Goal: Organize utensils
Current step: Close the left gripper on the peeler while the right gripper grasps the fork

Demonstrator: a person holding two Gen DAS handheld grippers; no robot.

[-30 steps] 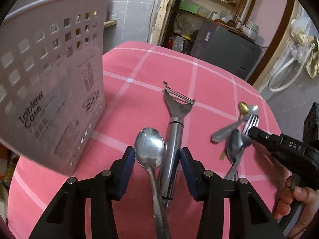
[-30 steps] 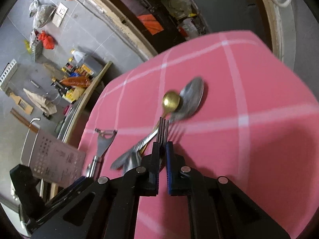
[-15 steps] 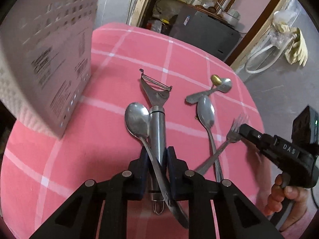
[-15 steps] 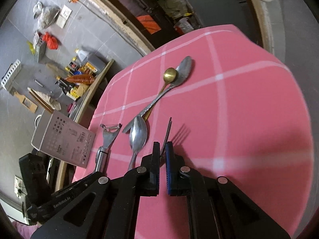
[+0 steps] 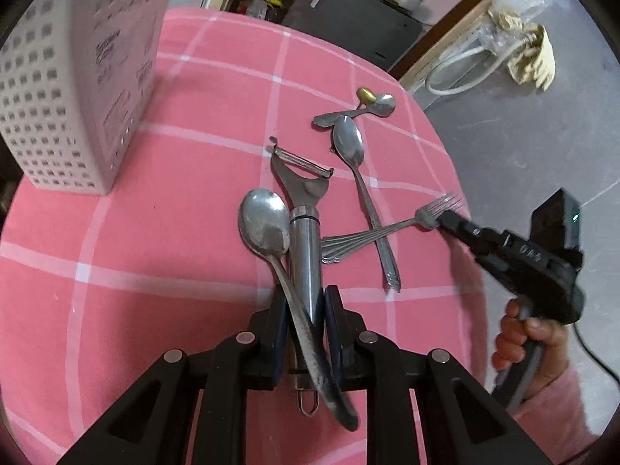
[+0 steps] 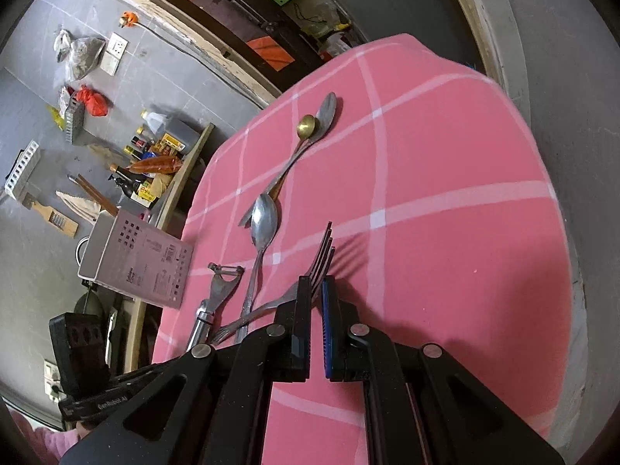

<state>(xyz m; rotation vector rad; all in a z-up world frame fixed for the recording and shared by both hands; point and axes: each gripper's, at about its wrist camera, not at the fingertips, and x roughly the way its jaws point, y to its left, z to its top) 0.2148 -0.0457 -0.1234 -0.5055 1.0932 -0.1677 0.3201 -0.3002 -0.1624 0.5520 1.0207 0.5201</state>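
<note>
My left gripper [image 5: 306,304] is shut on two handles at once: a steel peeler [image 5: 304,209] and a large spoon [image 5: 264,224] that lies against it on the pink checked cloth. My right gripper [image 6: 316,288] is shut on the neck of a fork [image 6: 325,248], whose tines stick out past the jaws. In the left wrist view, the right gripper [image 5: 445,221] holds the fork [image 5: 387,228] near the table's right edge. The fork's handle crosses another spoon [image 5: 348,145]. A gold spoon [image 5: 366,95] and a small silver spoon [image 5: 381,104] lie farther back.
A white perforated utensil holder [image 5: 77,77] stands at the table's far left, also seen from the right wrist as the holder [image 6: 135,259]. The round table [image 5: 174,232] drops off to grey floor on the right. A hand in a pink sleeve [image 5: 542,348] holds the right gripper.
The left jaws closed from wide apart onto the peeler and spoon handles, and the gripper tipped downward. The right gripper dragged the fork away from the spoon pile toward the table's edge.
</note>
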